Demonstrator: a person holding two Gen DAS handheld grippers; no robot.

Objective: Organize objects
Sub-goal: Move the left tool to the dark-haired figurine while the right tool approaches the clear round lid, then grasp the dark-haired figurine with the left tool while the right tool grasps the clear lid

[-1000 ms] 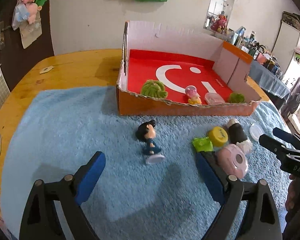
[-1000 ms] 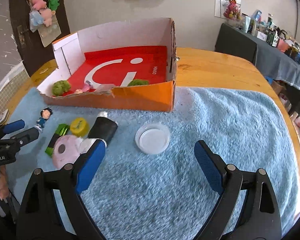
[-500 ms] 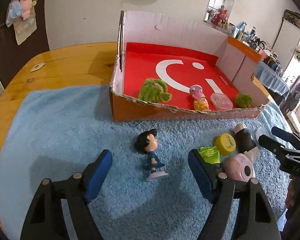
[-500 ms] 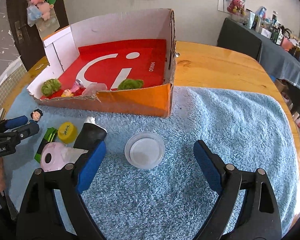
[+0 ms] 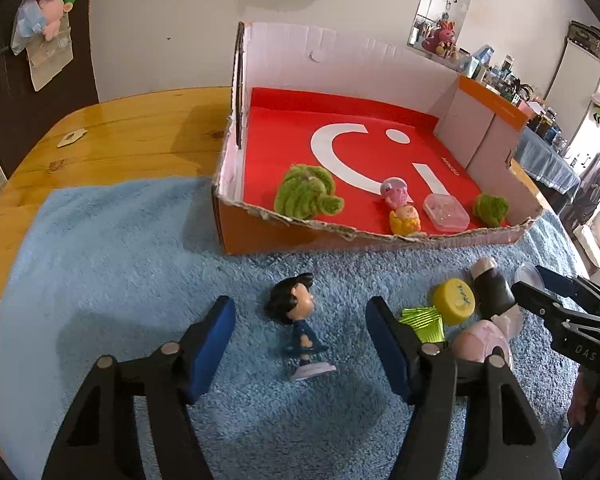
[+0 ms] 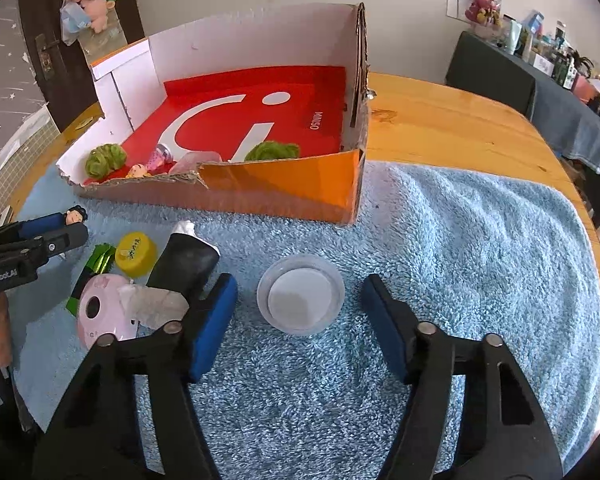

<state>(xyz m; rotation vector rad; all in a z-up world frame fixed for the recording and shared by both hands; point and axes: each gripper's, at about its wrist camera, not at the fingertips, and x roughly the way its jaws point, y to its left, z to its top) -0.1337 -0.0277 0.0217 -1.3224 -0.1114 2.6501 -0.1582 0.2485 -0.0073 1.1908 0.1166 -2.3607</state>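
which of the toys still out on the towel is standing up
The dark-haired figurine, upright on its round base between the left gripper jaws; the others lie flat.

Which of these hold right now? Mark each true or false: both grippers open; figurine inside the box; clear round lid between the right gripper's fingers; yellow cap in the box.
1. Both the left gripper and right gripper are open. True.
2. The figurine is inside the cardboard box. False: it stands on the blue towel.
3. The clear round lid lies between the right gripper's fingers. True.
4. The yellow cap is in the box. False: it's on the towel.
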